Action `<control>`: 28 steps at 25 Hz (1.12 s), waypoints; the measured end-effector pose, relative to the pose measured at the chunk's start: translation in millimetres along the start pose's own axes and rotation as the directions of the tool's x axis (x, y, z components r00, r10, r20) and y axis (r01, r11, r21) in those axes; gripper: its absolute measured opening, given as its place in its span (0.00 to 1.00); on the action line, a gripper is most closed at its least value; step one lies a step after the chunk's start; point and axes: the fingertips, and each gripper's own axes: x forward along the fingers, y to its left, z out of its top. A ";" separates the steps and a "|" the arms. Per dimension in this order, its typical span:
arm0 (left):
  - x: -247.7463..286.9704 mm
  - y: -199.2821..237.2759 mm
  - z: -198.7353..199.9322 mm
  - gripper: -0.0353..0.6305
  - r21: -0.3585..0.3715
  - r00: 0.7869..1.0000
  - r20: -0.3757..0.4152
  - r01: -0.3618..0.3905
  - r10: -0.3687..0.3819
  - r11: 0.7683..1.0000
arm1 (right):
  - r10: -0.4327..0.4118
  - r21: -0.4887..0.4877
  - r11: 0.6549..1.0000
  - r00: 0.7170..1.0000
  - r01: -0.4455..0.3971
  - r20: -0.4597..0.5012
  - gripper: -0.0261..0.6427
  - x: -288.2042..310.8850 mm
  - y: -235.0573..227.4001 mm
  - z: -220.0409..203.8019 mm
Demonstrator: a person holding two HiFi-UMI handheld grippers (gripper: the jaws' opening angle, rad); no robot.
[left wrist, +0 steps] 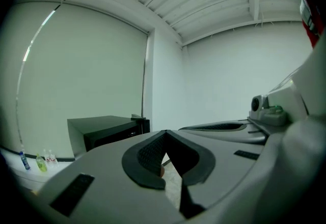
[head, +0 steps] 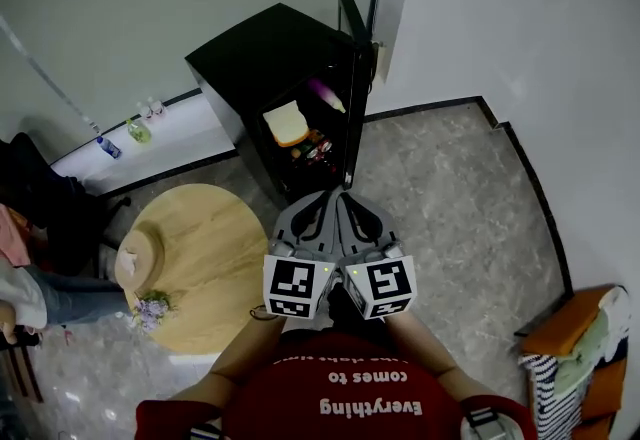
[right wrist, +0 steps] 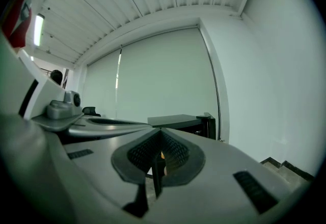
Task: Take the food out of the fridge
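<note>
A red shirt (head: pixel 340 390) with white lettering fills the near edge. Just beyond it, two claws are held side by side, close together. The left claw (head: pixel 324 194) is clenched: its two dark pads meet at the tips with nothing between them. The right claw (head: pixel 346 196) is clenched the same way and is also empty.

Straight ahead of both claw tips stands one black fridge (head: pixel 262 56), its single door (head: pixel 355 98) swung open on the right claw's side. All the food is inside it. One slice of bread (head: pixel 287 123) lies on the upper shelf, with one purple item (head: pixel 327 95) behind it toward the door. A small cluster of colourful packets (head: pixel 312 148) sits on the shelf below, too small to count.

Left of the left claw is one round wooden table (head: pixel 205 248). It bears one bunch of pale flowers (head: pixel 150 310) and one tan object (head: pixel 135 258) that I cannot make out. Farther left and ahead, four bottles stand on the white ledge (head: pixel 185 128) by the wall: one blue bottle (head: pixel 108 147), one green bottle (head: pixel 139 131) and two small clear bottles (head: pixel 152 108).
</note>
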 end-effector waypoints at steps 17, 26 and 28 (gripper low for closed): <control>63.5 76.1 -27.9 0.06 -0.074 0.974 -0.098 -0.211 0.203 0.975 | 0.205 0.004 0.979 0.974 -0.206 -0.100 0.06 101.1 -17.0 -25.4; 64.6 108.8 -83.9 0.06 -0.070 0.948 -0.206 -0.263 0.244 0.962 | 0.282 -0.002 0.958 0.940 -0.288 -0.189 0.06 134.2 2.7 -73.2; 67.1 114.4 -104.9 0.06 -0.079 0.943 -0.221 -0.272 0.249 0.959 | 0.295 0.008 0.954 0.934 -0.299 -0.200 0.06 139.1 5.9 -94.5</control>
